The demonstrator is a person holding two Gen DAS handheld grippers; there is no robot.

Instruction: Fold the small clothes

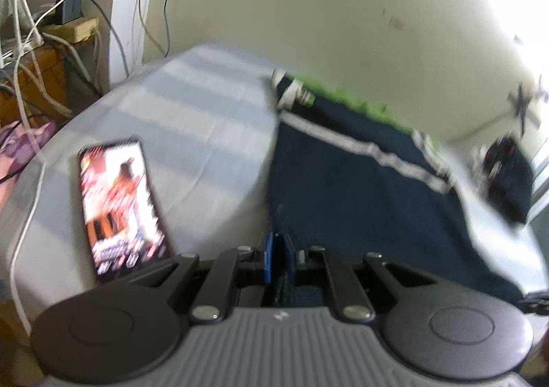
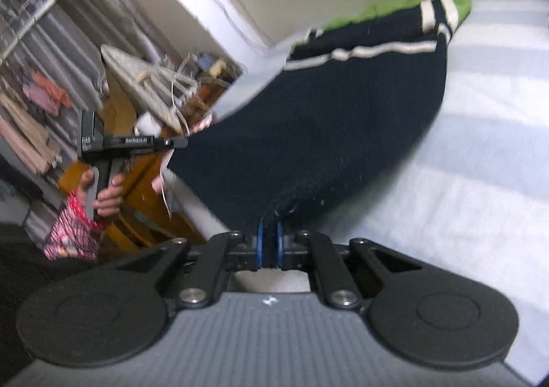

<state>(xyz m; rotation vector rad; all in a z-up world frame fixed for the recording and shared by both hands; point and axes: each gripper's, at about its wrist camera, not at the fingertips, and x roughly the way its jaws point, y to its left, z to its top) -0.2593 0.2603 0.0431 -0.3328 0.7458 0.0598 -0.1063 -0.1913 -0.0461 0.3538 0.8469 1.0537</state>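
1. The left gripper (image 1: 279, 258) was closed tight on the near edge of the navy garment (image 1: 360, 188); dark cloth showed between its blue pads.
2. The right gripper (image 2: 270, 246) was likewise clamped on a bunched corner of the same garment (image 2: 308, 133), which rose in a taut peak from the striped bed sheet (image 2: 480, 146).
3. The garment's far end, with white stripes, lay over something green (image 2: 377, 14) by the wall.
4. A phone (image 1: 120, 205) lay just beside the cloth.
5. Risk, as judged: the thin pinch could slip if the hands pulled apart, dropping a corner; a dragged hem might catch the phone or pull the green item along.
6. Blur limited finer detail.
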